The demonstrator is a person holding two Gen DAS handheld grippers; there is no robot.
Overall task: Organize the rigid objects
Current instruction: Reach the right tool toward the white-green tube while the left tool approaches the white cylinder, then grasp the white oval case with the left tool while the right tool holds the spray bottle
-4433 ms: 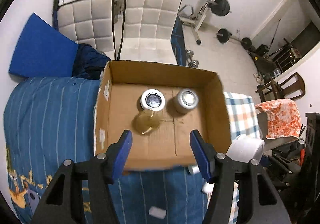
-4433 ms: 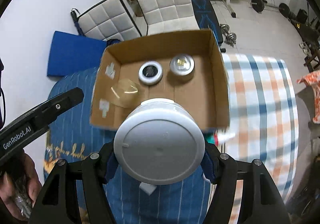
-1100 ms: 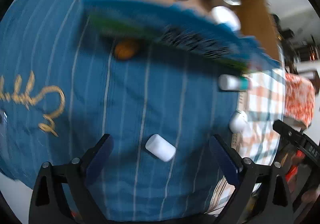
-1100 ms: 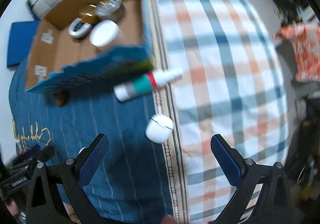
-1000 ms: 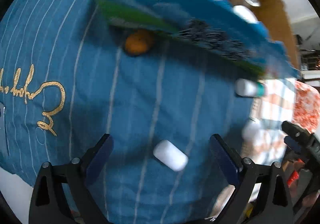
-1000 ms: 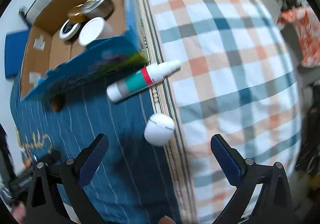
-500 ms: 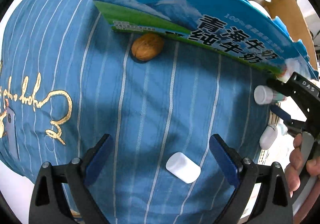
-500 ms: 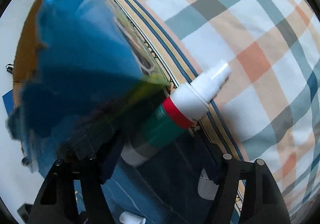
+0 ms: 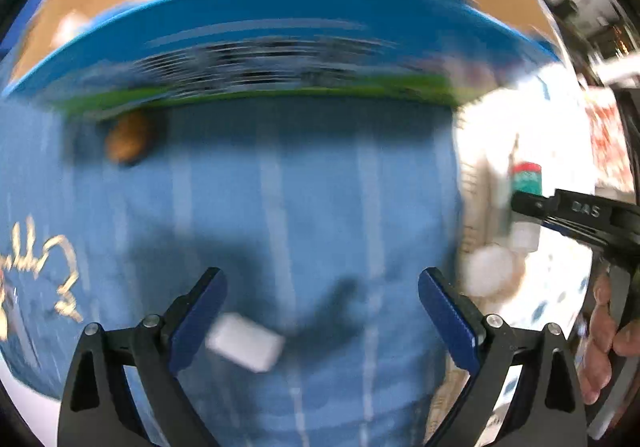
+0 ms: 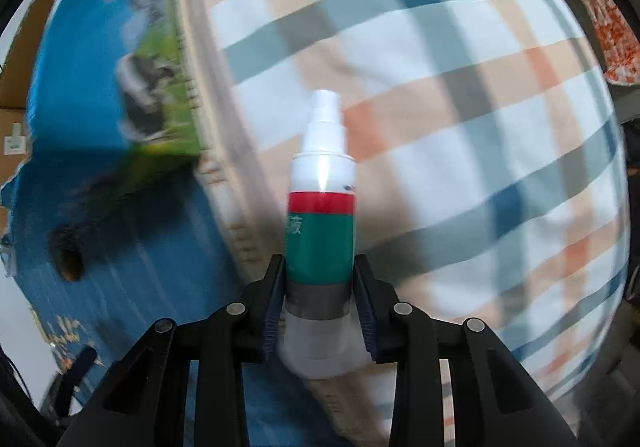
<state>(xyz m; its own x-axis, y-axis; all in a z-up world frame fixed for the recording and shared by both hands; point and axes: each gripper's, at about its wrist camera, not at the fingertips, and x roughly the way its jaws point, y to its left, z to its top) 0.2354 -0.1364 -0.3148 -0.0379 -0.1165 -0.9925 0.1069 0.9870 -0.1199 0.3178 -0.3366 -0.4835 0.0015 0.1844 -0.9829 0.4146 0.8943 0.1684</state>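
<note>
Blue striped cover (image 9: 300, 207): fills the middle of the left wrist view.
Carton (image 9: 280, 47): printed blue wall across the top, walnut (image 9: 128, 135) at its foot.
Spray bottle (image 10: 320, 223): centre of right wrist view, long axis running away along the fingers, nozzle toward the top.
Right gripper (image 10: 320, 299): pinching the bottle's lower body.
Left gripper (image 9: 320, 307): spread wide, empty; white eraser-like block (image 9: 244, 343) lies between its fingers, nearer the left one.

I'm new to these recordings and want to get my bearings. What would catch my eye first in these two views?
In the right wrist view, a spray bottle with a red and green band fills the middle, clamped in the right gripper over a checked blanket. In the left wrist view, the left gripper stands open above a blue striped cover, a small white block between its fingers and a cardboard box behind.
</note>
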